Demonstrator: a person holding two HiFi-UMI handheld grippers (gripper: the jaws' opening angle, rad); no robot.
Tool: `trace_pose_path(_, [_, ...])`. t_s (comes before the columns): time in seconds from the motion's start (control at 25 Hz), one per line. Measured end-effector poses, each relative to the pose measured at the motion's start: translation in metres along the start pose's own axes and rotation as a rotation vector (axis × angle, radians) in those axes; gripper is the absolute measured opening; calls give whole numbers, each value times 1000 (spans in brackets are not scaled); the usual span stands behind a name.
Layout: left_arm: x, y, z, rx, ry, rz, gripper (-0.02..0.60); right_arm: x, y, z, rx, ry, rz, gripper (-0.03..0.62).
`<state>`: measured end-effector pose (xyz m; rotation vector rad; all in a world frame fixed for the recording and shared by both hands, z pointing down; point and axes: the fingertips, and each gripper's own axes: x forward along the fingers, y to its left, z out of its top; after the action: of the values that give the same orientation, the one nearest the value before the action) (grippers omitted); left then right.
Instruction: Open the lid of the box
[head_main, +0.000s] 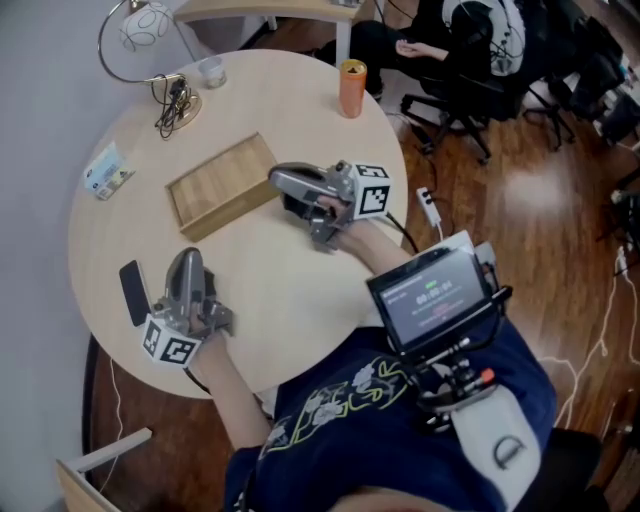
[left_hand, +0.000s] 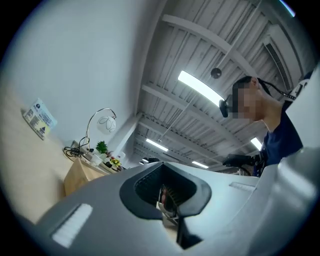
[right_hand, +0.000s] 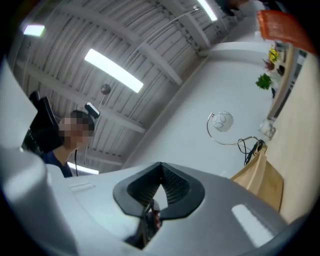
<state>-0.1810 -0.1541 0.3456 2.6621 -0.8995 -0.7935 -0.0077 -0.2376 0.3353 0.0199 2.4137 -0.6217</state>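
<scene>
No legible writing anywhere.

The card (head_main: 106, 171) on the round table carries print too small to read. The chest-mounted screen (head_main: 432, 296) shows green figures and pale lines, all blurred. The left marker cube (head_main: 170, 346) and right marker cube (head_main: 372, 192) bear black-and-white square code patterns, without letters or numbers. The pale print on the navy shirt (head_main: 340, 398) cannot be read as words.

The left gripper (head_main: 186, 265) is held shut and empty, nearer the person than the box (head_main: 222, 185); the right gripper (head_main: 282, 181), likewise shut, is held just beside its right end.
</scene>
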Motion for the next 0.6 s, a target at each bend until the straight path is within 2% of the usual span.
trace_pose_path(0.12, [-6, 2, 4, -77, -46, -10, 2, -6, -6, 11, 78, -82, -6, 20])
trace_pose_path(0.2, [-8, -2, 3, -38, -23, 6, 2, -5, -5, 9, 69, -74, -17, 20])
trace_pose_path(0.24, [-6, -5, -1, 24, 18, 14, 2, -2, -3, 5, 46, -46, -21, 20])
trace_pose_path(0.36, [9, -8, -35, 293, 248, 30, 2, 15, 10, -21, -57, 110, -7, 20])
trace_pose_path(0.4, [12, -9, -49, 359, 331, 30, 2, 22, 16, -32, -93, 176, 7, 20])
trace_pose_path(0.48, [17, -13, -68, 397, 445, 10, 2, 33, 25, -57, -161, 311, 31, 20])
trace_pose_path(0.6, [14, -16, -84, 340, 526, -13, 2, 29, 24, -100, -309, 571, 7, 20])
